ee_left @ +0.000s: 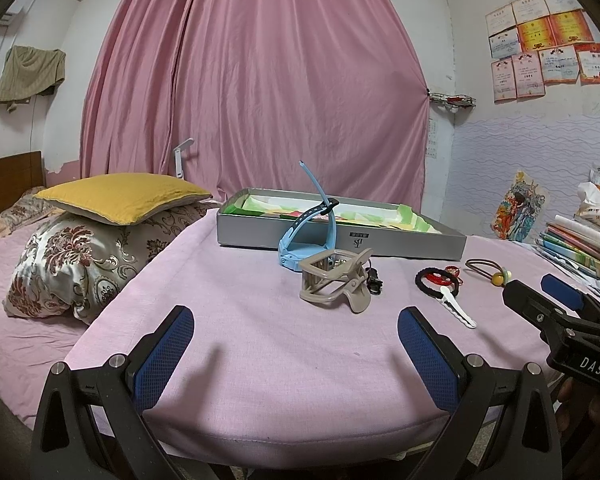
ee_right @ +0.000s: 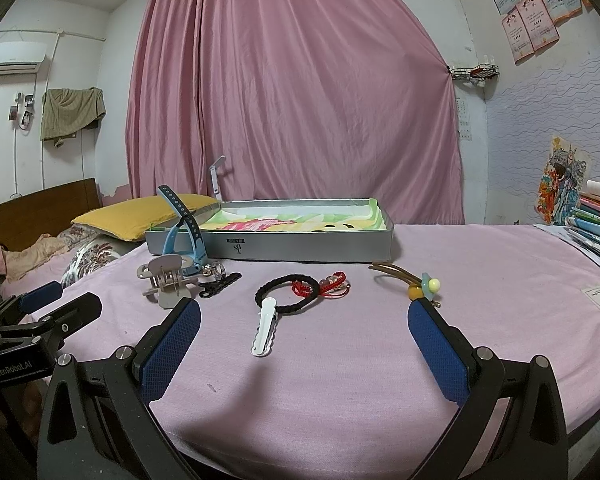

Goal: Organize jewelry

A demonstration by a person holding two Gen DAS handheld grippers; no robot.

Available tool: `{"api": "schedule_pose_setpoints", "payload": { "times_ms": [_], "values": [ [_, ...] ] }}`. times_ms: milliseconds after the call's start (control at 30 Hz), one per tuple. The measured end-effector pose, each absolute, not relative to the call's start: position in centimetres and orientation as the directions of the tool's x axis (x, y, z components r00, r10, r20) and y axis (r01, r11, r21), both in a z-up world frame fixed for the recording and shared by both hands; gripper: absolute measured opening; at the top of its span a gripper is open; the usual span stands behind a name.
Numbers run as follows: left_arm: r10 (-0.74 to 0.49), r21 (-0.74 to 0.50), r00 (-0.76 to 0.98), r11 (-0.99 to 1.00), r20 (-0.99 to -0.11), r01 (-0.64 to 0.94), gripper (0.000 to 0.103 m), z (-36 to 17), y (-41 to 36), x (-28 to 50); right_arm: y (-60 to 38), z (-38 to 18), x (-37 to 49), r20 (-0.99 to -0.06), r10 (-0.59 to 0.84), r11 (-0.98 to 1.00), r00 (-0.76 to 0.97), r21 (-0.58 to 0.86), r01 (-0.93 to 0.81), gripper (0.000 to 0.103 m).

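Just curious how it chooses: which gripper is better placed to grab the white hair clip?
Probably the right gripper: open, with the white scalloped plastic hair clip lying between its fingers. The left gripper faces the beige claw clip.

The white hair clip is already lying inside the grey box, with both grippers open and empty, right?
Not quite. The white hair clip lies on the pink tablecloth, in front of the grey box, as the right wrist view shows. Both the left gripper and the right gripper are open and empty.
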State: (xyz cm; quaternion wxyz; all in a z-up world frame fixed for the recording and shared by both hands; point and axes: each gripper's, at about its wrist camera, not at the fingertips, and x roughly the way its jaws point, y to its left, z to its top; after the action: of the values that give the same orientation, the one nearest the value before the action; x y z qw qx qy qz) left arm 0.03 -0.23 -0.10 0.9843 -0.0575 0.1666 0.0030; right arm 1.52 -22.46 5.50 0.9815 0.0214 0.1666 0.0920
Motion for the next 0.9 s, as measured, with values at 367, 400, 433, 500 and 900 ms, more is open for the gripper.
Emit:
{"api": "schedule_pose_setpoints", "payload": {
  "times_ms": [367, 400, 433, 500, 900],
  "values": [
    [-0.013, -0.111, 0.944, 0.993, -0.329, -0.025, 0.102, -0.13, -0.29, 0.01, -22.47, 5.51, 1.51, -0.323, 0.187, 0.982, 0.928, 0.072, -0.173, 0.102],
    [-0.013, -0.111, 0.944, 0.994, -0.329, -0.025, 0.102, -0.13, -0.28, 0.02, -22.47, 5.49, 1.53, -0.322, 0.188, 0.982, 0.928, 0.072, -0.174, 0.102],
    [-0.012, -0.111, 0.945, 0.994, -0.328, -0.025, 0.102, -0.14, -0.26, 0.02, -22.47, 5.47, 1.57, -0.321, 0.188, 0.982, 0.928, 0.072, -0.174, 0.102],
    [-0.012, -0.110, 0.945, 0.994, -0.327, -0.025, 0.102, -0.14, -0.29, 0.02, -22.36, 5.50, 1.38, -0.322, 0.188, 0.982, 0.928, 0.071, -0.174, 0.102],
    [-0.012, -0.110, 0.944, 0.994, -0.329, -0.026, 0.102, -0.13, -0.34, 0.00, -22.32, 5.59, 1.38, -0.324, 0.188, 0.982, 0.927, 0.071, -0.175, 0.102]
  ]
}}
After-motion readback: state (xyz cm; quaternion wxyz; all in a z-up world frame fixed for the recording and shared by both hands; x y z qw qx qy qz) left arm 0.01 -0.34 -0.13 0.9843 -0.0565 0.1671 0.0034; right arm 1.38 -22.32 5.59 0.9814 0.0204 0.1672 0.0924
